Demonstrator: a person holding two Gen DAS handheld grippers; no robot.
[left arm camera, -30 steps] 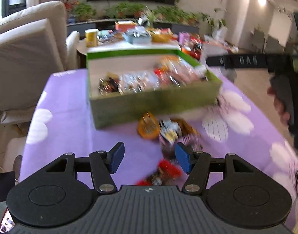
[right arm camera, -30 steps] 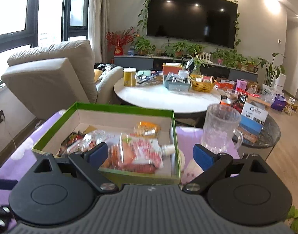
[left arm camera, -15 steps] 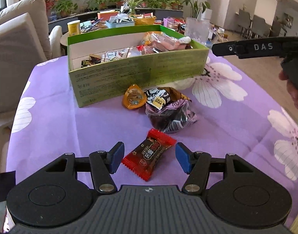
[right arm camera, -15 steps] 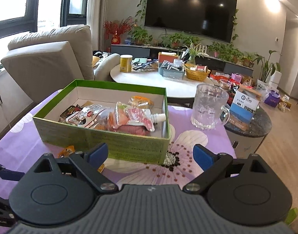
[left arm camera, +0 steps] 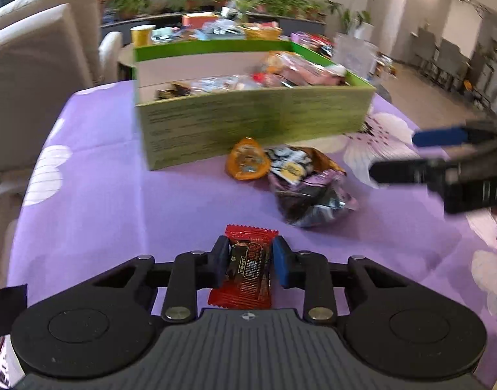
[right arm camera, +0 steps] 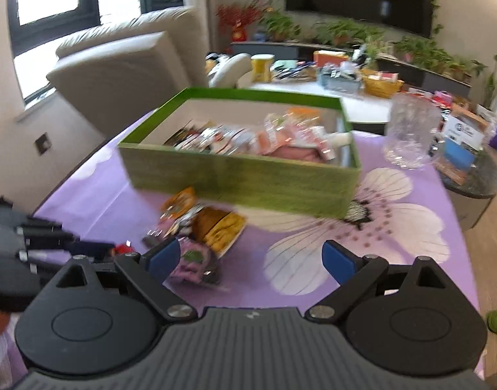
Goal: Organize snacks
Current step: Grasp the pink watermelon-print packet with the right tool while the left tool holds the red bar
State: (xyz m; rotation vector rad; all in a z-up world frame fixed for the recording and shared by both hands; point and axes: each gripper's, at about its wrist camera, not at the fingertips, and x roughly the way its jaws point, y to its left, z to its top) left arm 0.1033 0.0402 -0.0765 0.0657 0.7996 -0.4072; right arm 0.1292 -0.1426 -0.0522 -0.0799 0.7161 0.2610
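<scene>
Half a second ago the left gripper (left arm camera: 249, 261) had its jaws spread on either side of the red candy packet (left arm camera: 245, 269); they have just been closing, and both blue pads now press the packet's sides, so it is clamped between them. Over the same stretch the right gripper (right arm camera: 251, 258) has swung down from facing the box toward the loose snacks in front of it.

The table (left arm camera: 102, 195) wears a purple cloth with white flowers. The green box (left arm camera: 255, 120) stands toward its far edge, open-topped and holding a jumble of snack packets. A clear glass mug (right arm camera: 409, 133) stands near the table's far right corner, beside the box.

Just in front of the box's near wall lies a small heap of snacks, in the middle of the table: a dark bag with pink trim (left arm camera: 313, 198), a brown-and-yellow packet (right arm camera: 221, 227) resting on it, and an orange packet (left arm camera: 247, 161) close against the box wall.

The clamped red candy packet sits near the table's front edge, its far end poking out beyond the pads; whether it is touching the cloth is unclear.

The right gripper's jaws stand wide apart with nothing between them, hanging over the cloth just right of the heap, its left pad overlapping the pink-trimmed bag in the right wrist view.
</scene>
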